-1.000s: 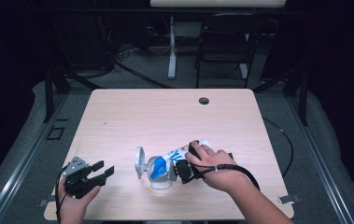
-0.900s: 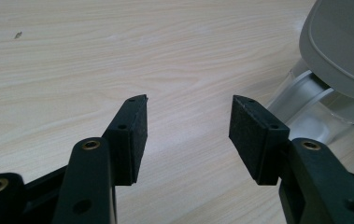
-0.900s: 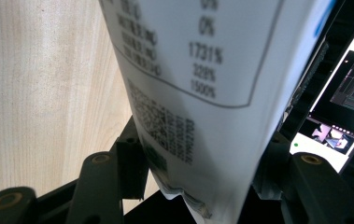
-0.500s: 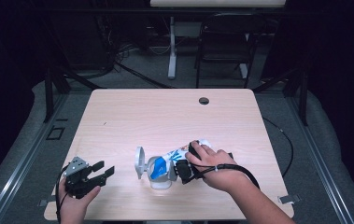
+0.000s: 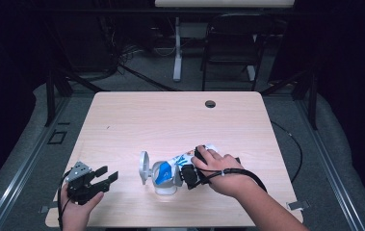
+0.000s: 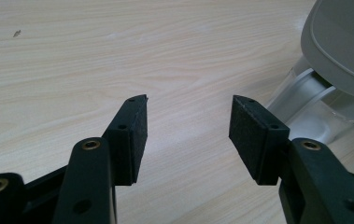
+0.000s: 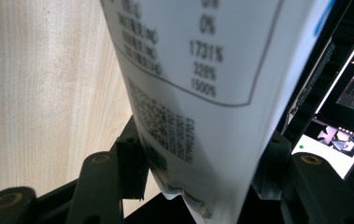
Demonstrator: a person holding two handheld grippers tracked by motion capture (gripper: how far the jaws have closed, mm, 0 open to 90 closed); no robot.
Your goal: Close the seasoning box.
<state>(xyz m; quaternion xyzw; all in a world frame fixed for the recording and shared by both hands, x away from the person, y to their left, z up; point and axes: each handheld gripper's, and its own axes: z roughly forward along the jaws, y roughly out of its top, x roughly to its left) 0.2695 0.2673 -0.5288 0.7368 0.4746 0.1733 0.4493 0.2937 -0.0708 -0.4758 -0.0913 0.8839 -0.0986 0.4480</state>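
You're holding a pouch (image 5: 189,160) in your right gripper (image 5: 188,175), its jaws set wide on either side of the printed white pack (image 7: 198,93) with the pads against it, so it looks gripped. The pouch is tipped toward a clear container (image 5: 164,179) with a grey flip lid (image 5: 144,166) standing open, near the front edge of the table (image 5: 170,120). My read is that you're at the pouring step, with the pouch's blue end (image 5: 162,173) at the container's mouth; whether anything is flowing I can't tell. Next you'd want to keep the mouth over the opening and tilt gently. Your left gripper (image 5: 104,176) hangs apart to the left with its jaws open and nothing between the pads (image 6: 132,135); it could steady the container. The tabletop is pale wood grain; beyond it, a dim room with a chair (image 5: 228,53), cables and grey floor.
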